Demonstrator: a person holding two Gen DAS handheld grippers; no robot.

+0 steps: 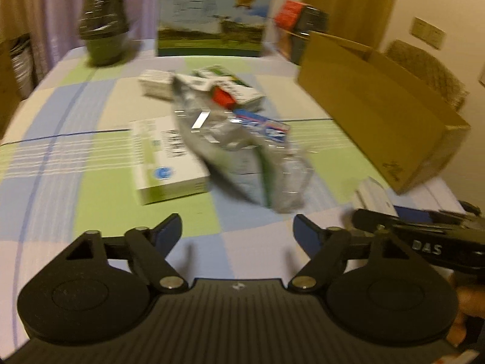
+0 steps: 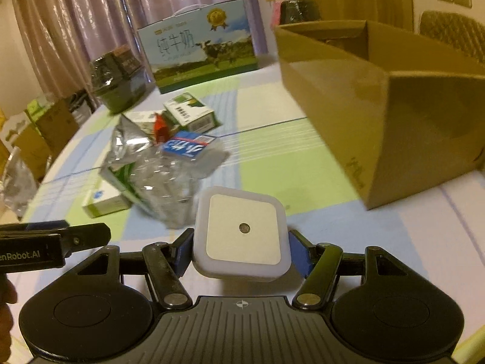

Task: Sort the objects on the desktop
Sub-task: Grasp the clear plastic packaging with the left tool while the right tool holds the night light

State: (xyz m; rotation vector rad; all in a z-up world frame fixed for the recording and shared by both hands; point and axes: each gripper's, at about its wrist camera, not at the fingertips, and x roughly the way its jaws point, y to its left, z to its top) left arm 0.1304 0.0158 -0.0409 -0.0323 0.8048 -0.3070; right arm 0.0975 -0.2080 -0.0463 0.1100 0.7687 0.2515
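Holding: our right gripper (image 2: 241, 250) is clamped on the white square night light (image 2: 242, 232). The open cardboard box (image 2: 379, 115), at the tabletop's right edge, lies ahead-right of it. Our left gripper (image 1: 238, 232) stands apart, empty, facing the central clutter.

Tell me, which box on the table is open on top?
The big brown cardboard box on the right. Its top gapes open, while the milk carton and small white-green box are closed.
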